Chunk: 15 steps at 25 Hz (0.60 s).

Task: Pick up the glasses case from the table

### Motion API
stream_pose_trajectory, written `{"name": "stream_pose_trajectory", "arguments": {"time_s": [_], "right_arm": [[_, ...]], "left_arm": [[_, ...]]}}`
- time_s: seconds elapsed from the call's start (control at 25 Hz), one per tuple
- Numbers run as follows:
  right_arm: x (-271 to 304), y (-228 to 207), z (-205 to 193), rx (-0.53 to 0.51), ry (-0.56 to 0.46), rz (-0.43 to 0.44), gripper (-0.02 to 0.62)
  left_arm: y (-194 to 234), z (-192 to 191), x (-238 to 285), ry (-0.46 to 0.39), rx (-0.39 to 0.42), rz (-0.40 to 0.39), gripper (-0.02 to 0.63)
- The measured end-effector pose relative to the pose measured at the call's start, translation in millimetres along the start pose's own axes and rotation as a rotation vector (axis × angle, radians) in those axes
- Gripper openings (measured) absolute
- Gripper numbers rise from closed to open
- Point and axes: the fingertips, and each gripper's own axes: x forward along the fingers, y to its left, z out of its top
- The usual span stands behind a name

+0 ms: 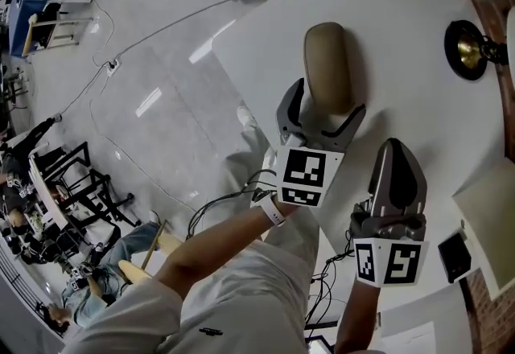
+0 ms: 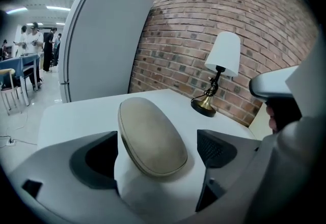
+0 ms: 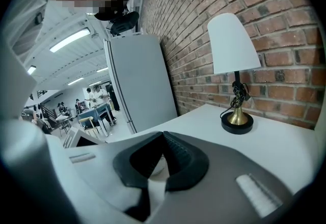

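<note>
The tan oval glasses case (image 1: 327, 63) lies on the white table (image 1: 402, 14), long axis pointing away from me. My left gripper (image 1: 323, 109) is open, one jaw on each side of the case's near end. In the left gripper view the case (image 2: 150, 134) sits between the dark pads (image 2: 216, 147) with a gap on both sides. My right gripper (image 1: 400, 161) hovers over the table to the right of the left one, behind the case's near end. Its jaws are shut with the tips (image 3: 163, 137) together and nothing between them.
A small lamp with a brass base (image 1: 467, 47) and white shade (image 2: 224, 54) stands at the far right by the brick wall (image 3: 285, 9). A cream sheet (image 1: 492, 216) and a small black object (image 1: 453, 256) lie near right. The table edge (image 1: 241, 87) runs close on the left.
</note>
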Motion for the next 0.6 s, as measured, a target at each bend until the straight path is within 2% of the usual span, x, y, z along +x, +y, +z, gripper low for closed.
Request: {"name": "stream_pose_trajectory", "arguments": {"time_s": [0.44, 0.6], "right_arm": [[1, -10, -8, 0.024, 0.015, -0.019, 0.011], [2, -12, -8, 0.028, 0.016, -0.023, 0.011]], "left_arm": [[6, -8, 22, 0.071, 0.014, 0.092, 0.463], [6, -8, 24, 0.073, 0.016, 0.115, 0.463]]}}
